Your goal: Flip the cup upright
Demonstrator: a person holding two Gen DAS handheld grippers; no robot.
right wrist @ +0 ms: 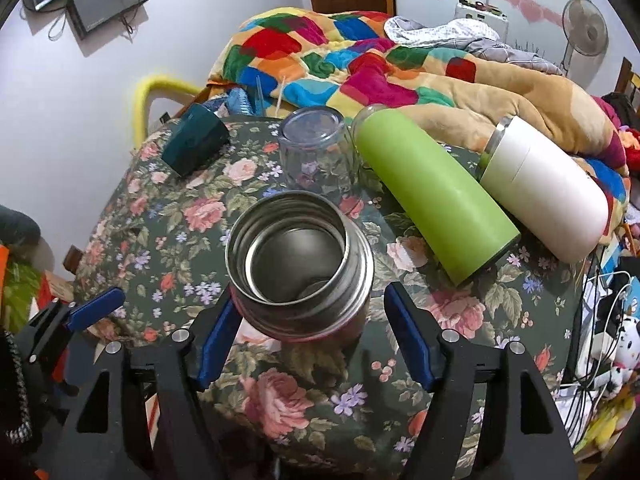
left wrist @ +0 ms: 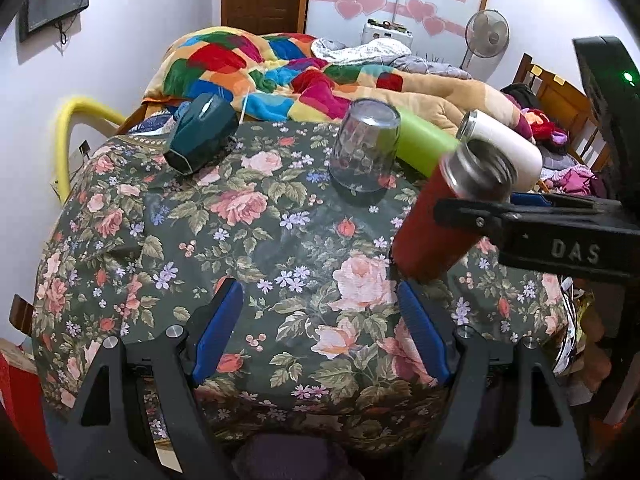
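The right gripper (right wrist: pixel 312 332) stands spread around the red flask (left wrist: pixel 436 224), which rests upright, mouth up, near the table's (left wrist: pixel 248 232) right edge. The left gripper (left wrist: pixel 320 332) hangs released above the near edge, grasping nothing.

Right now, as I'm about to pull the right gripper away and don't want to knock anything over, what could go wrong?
1. The right gripper is open around the red flask, which looks tilted in the left view. It may topple once unsupported.
2. The upside-down glass stands just behind the flask, so a falling flask could hit it.
3. The green bottle lies on its side, so a bump could set it rolling.
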